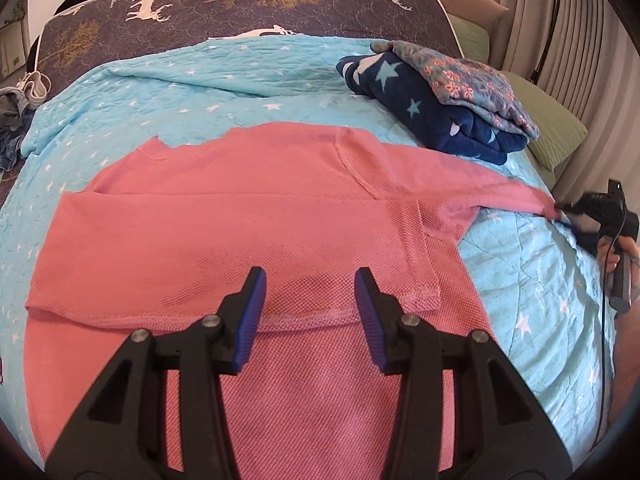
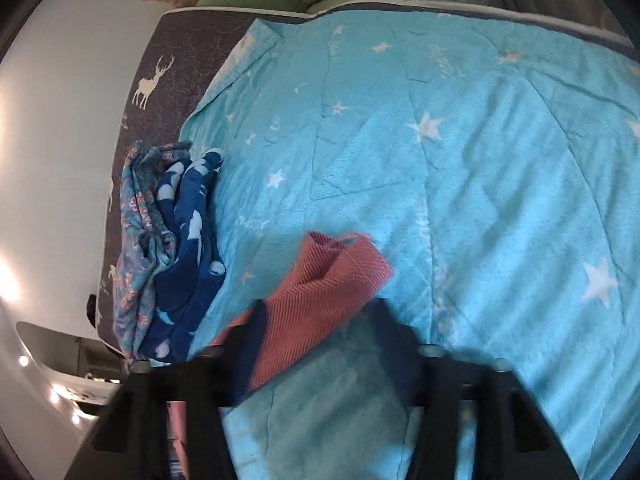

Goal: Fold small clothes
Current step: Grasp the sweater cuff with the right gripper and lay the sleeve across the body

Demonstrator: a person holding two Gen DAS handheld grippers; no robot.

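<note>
Left wrist view: left tongs point(image 1: 310, 292) gape empty over the pink top point(image 1: 240, 216); right tongs point(image 1: 562, 207) pinch its sleeve point(image 1: 508, 192). Advise folding the sleeve inward, kept taut.

wrist views angled down, sharing blue quilt point(image 1: 520, 280)

Blurred jaws, cropped garment

In the right wrist view the right gripper point(image 2: 320, 332) smears into dark blur, its grip unclear; the pink knitted sweater point(image 1: 240, 216) runs off at six o'clock.
</note>
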